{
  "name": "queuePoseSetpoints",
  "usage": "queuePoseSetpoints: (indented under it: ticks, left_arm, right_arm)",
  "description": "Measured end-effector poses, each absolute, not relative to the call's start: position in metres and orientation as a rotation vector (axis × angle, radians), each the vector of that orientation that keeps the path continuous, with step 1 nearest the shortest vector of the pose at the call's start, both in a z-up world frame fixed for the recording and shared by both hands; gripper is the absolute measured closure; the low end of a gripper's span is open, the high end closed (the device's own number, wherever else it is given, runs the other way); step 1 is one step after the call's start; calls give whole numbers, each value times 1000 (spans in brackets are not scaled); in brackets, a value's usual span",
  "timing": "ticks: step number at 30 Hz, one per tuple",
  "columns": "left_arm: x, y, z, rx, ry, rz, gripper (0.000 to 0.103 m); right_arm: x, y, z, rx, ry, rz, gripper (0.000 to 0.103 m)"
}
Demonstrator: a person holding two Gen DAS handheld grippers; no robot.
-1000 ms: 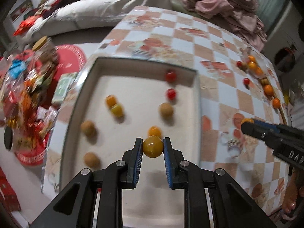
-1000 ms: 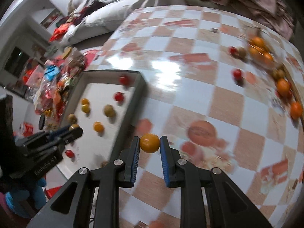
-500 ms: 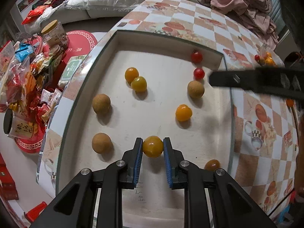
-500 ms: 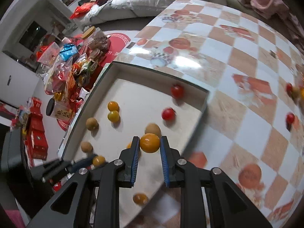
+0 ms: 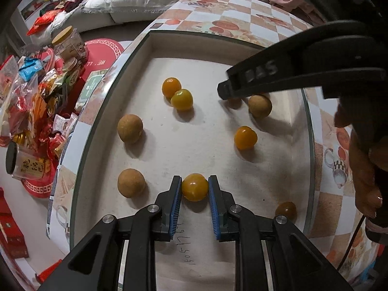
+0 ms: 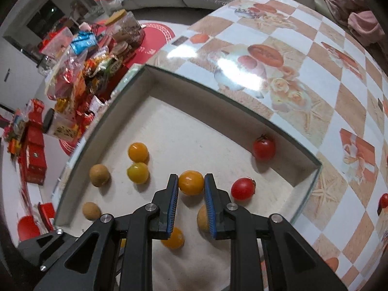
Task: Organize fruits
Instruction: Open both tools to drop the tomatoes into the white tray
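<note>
A shallow white tray (image 5: 101,111) on the checkered table holds several small fruits. My left gripper (image 5: 195,188) is shut on a yellow-orange tomato (image 5: 195,187) low over the tray's near part. My right gripper (image 6: 191,184) is shut on an orange tomato (image 6: 191,182) above the tray's middle; it shows in the left wrist view (image 5: 278,77) as a dark arm over the tray's far right. Two red tomatoes (image 6: 243,188) (image 6: 263,147) lie near the tray's far corner. Brown longans (image 5: 130,128) (image 5: 131,186) lie at the left.
Two yellow tomatoes (image 5: 178,95) touch near the tray's far middle; another orange one (image 5: 245,137) and a longan (image 5: 260,106) lie at right. Snack packets and jars (image 5: 36,92) crowd the floor left of the table. A red tomato (image 6: 383,200) lies on the table at right.
My right gripper has carried its orange tomato from the table to over the tray. My left gripper has come lower and closer over the tray, still holding its tomato.
</note>
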State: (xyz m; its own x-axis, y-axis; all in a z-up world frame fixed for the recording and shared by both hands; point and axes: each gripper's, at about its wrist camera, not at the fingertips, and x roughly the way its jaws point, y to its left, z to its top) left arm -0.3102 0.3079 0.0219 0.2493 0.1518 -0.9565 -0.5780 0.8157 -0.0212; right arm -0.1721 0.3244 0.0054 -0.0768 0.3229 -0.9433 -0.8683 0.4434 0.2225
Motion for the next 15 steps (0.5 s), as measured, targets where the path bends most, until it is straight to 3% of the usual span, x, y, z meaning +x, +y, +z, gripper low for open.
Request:
queuePoseSetpoints:
  ticks: [9, 10, 12, 14, 15]
  left_arm:
    - [-305, 306, 22, -357, 1270, 506, 78]
    - [-305, 307, 22, -357, 1275, 508, 60]
    - [-307, 307, 28, -339, 1254, 538, 22]
    - [-310, 306, 36, -314, 1219, 552, 21]
    - [-309, 305, 38, -312, 1228, 544, 21]
  right_arm:
    - [-172, 327, 11, -560, 1281, 1079, 78]
    - [-172, 326, 14, -552, 1280, 1079, 76]
    - [-171, 322, 22, -537, 1276, 1078, 57]
    - [-170, 316, 34, -512, 1267, 1075, 47]
    - [-171, 313, 39, -503, 1264, 1071, 47]
